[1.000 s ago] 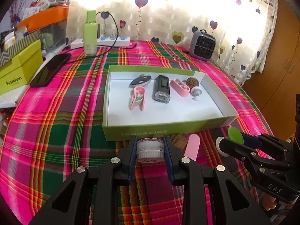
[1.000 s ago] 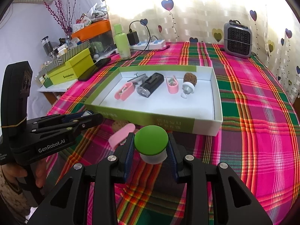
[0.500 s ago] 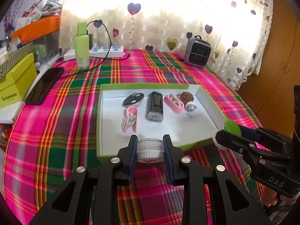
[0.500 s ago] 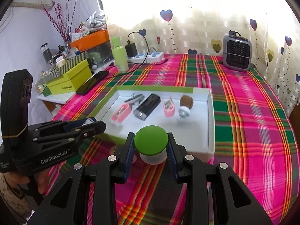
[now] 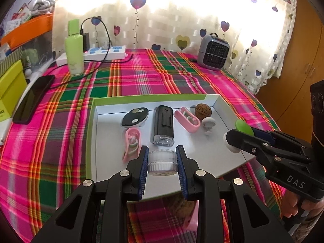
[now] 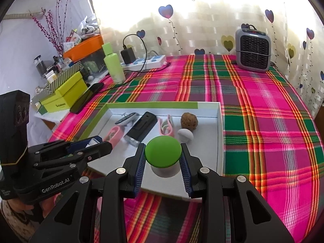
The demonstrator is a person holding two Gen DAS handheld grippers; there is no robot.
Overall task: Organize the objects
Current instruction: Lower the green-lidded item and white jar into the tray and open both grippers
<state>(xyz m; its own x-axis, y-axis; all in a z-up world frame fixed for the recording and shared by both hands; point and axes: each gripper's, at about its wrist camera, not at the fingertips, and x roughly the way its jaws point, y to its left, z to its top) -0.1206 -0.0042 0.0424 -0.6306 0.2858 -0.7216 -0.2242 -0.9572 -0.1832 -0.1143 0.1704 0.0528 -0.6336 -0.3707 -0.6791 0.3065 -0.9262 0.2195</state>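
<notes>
Gripping a green-domed, white-based mushroom toy (image 6: 163, 155), right claw (image 6: 163, 163).

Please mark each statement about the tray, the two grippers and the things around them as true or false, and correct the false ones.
1. The left gripper is shut on a clear jar. True.
2. The right gripper is empty. False: it holds a green-capped piece.
3. A walnut lies in the tray. True.
4. The black phone lies in the tray. False: it lies outside, on the left by the table edge.
5. The heater stands at the far end of the cloth. True.
</notes>
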